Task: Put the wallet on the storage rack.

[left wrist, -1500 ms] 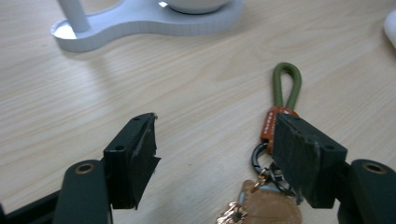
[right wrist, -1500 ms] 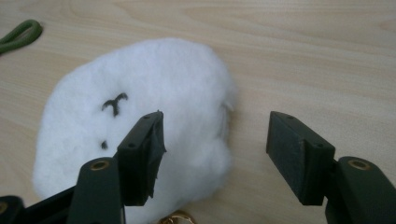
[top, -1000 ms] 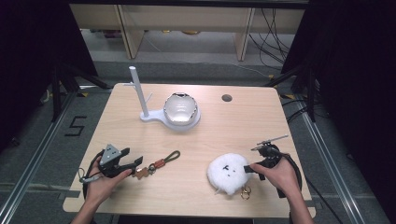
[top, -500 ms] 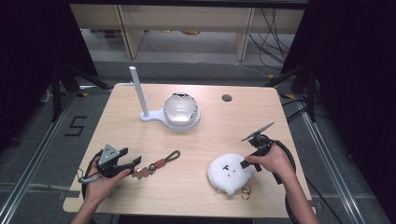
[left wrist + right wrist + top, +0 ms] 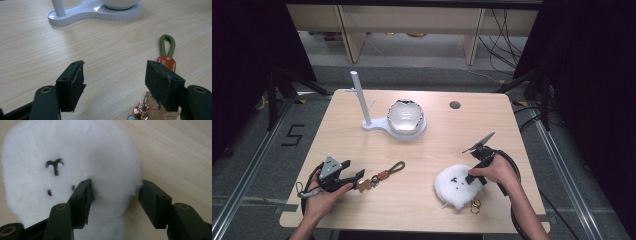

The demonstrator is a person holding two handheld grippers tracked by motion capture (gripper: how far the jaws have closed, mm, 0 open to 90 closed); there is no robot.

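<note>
right gripper (image 5: 113, 195) gapes astride the white plush (image 5: 75, 165), its stitched face plain here, faint from above.

The round white plush toy (image 5: 75, 160) looks fluffy and soft. The green cord keychain (image 5: 167, 46) is woven, its orange tab leathery. The pale wooden surface (image 5: 432, 145) is matt and smooth.

High view: fixed above the near edge of the desk (image 5: 432, 145), facing forward and down, far enough back to take in the whole top and the floor beyond. Left gripper view: low over the wood, close, facing across toward the white stand (image 5: 95, 11), shared with the high view (image 5: 384, 120), as is the green-looped keychain (image 5: 167, 47) (image 5: 388, 172). Right gripper view: very close, angled down at the white plush (image 5: 72, 162), seen from above at the near right (image 5: 457, 186).
</note>
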